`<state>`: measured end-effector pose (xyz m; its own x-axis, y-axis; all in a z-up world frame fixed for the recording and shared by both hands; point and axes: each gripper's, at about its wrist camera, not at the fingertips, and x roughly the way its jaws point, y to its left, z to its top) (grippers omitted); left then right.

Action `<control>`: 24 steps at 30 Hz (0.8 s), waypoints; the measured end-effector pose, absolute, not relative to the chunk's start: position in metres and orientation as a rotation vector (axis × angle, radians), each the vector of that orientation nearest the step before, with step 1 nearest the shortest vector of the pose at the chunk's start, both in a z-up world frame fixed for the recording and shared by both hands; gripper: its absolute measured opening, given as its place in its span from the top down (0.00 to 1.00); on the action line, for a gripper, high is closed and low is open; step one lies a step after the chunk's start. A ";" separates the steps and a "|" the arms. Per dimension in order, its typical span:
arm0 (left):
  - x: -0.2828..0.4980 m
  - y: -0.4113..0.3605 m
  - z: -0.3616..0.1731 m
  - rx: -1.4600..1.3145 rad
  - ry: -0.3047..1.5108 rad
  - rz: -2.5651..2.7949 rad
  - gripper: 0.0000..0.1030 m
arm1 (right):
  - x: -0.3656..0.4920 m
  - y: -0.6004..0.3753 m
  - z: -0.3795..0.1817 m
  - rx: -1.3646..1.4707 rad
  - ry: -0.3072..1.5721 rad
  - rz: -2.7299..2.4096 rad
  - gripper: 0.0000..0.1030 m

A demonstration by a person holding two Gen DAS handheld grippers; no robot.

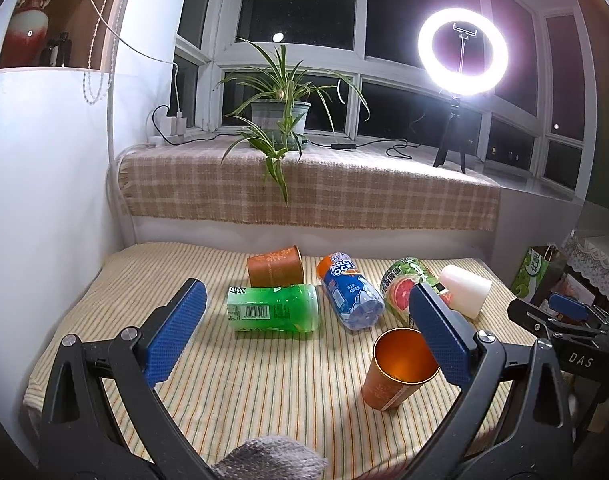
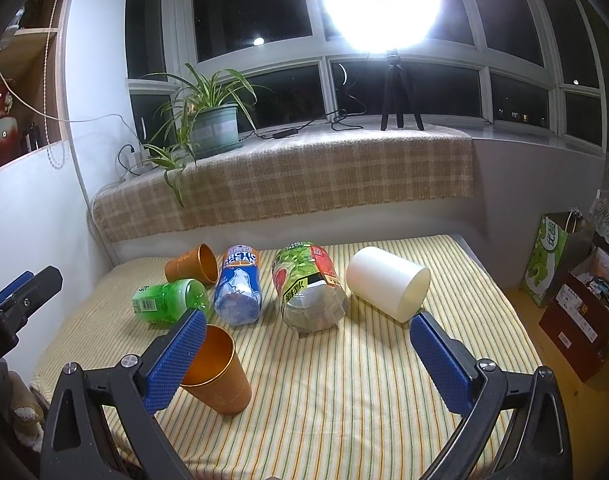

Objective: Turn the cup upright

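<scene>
An orange metal cup stands upright on the striped cloth, near the front; it also shows in the right wrist view. A second orange cup lies on its side at the back, and shows in the right wrist view. A white cup lies on its side at the right, large in the right wrist view. My left gripper is open and empty, its right pad just in front of the upright cup. My right gripper is open and empty, its left pad overlapping that cup.
A green bottle, a blue Arctic Ocean bottle and a grapefruit-label bottle lie on the striped table. A checked ledge holds a potted plant and a ring light. A green bag stands right.
</scene>
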<state>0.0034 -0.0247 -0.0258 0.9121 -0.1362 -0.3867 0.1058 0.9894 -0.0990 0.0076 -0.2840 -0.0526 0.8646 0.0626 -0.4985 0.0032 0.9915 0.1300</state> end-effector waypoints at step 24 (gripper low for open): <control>0.002 -0.026 -0.025 -0.073 0.401 -0.122 0.00 | 0.011 -0.284 -0.054 0.134 0.544 0.039 0.00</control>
<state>0.0023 -0.0261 -0.0251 0.9134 -0.1328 -0.3848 0.1040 0.9900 -0.0948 0.0106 -0.2838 -0.0539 0.8550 0.0730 -0.5135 -0.0017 0.9904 0.1380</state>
